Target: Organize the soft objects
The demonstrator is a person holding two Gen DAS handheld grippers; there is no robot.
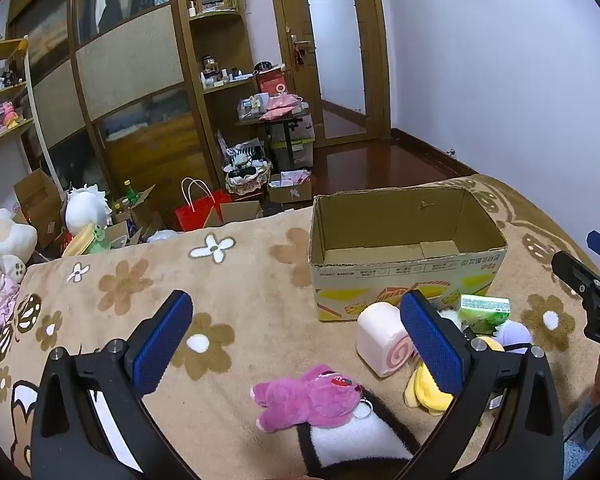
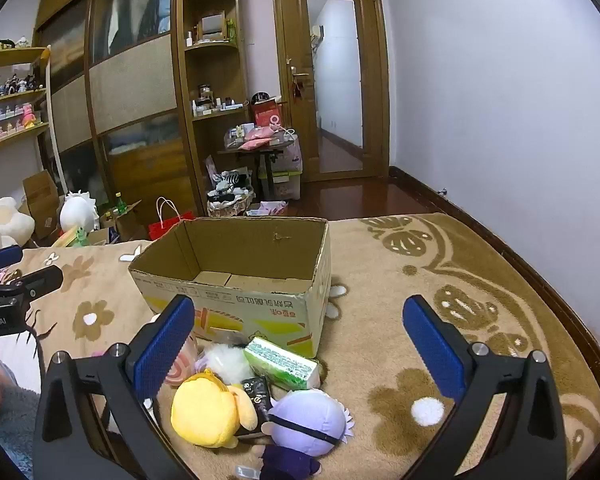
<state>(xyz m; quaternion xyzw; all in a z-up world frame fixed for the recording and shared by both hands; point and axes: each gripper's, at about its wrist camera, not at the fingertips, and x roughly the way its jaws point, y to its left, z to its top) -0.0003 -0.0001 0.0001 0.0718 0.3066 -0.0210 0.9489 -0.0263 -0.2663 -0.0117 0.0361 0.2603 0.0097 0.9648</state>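
A tan blanket [image 1: 228, 280] with brown and white flowers covers the bed and carries everything. Toward its far edge, nearer the far right corner, stands an open cardboard box [image 1: 404, 240], upright, its flaps folded flat inside and nothing else showing in it.

Just in front of the box's near wall lies a cluster of soft things. The largest is a yellow plush [image 2: 208, 412], lying beside a lavender-haired doll [image 2: 312, 420] with a black band across its face; the two are nearly touching. A small black packet [image 2: 258, 394] sits between them. Behind these, a green and white tissue pack [image 2: 280, 364] lies against the box's near wall, with a white fluffy pom [image 2: 224, 360] beside it. A pink swirl-roll cushion [image 1: 380, 340] lies at the left end of the cluster, close to the box. A magenta bear plush [image 1: 304, 400] with a metal key ring lies apart from the cluster, toward the blanket's near edge, partly on a black and white patch of the pattern.

The left gripper [image 1: 296, 344] hangs above the blanket over the bear, its blue pads wide apart with nothing between them. The right gripper [image 2: 300, 348] hangs over the cluster, likewise spread wide and holding nothing.
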